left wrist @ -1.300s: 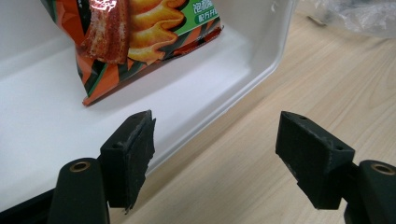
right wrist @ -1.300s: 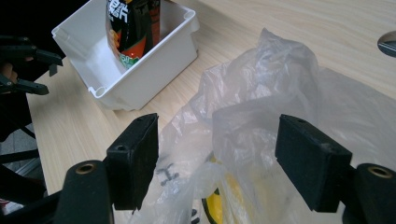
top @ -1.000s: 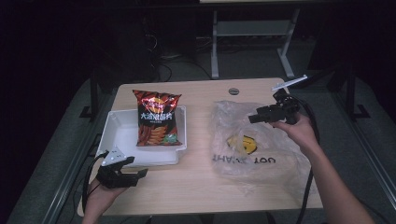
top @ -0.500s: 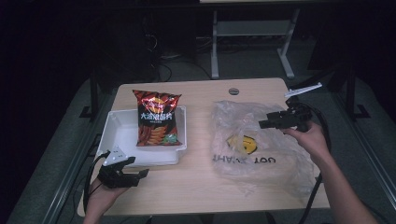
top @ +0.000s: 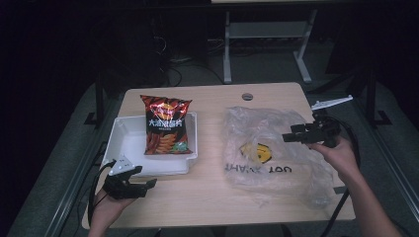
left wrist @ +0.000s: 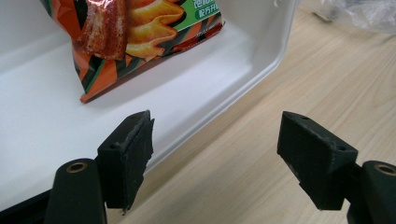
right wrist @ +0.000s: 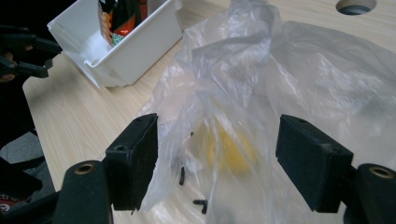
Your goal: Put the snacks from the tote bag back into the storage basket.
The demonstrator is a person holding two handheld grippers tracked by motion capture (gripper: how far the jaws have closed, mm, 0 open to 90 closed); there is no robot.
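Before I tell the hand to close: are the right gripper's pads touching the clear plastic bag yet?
Cannot tell. In the right gripper view the right gripper stands open astride the plastic bag; a fold overlaps its left pad's edge, contact or gap unclear.

Snack bag (left wrist: 126, 32) in white bin (left wrist: 261, 60)

The snack bag (left wrist: 126, 37) is cut off by the left gripper view's top edge.
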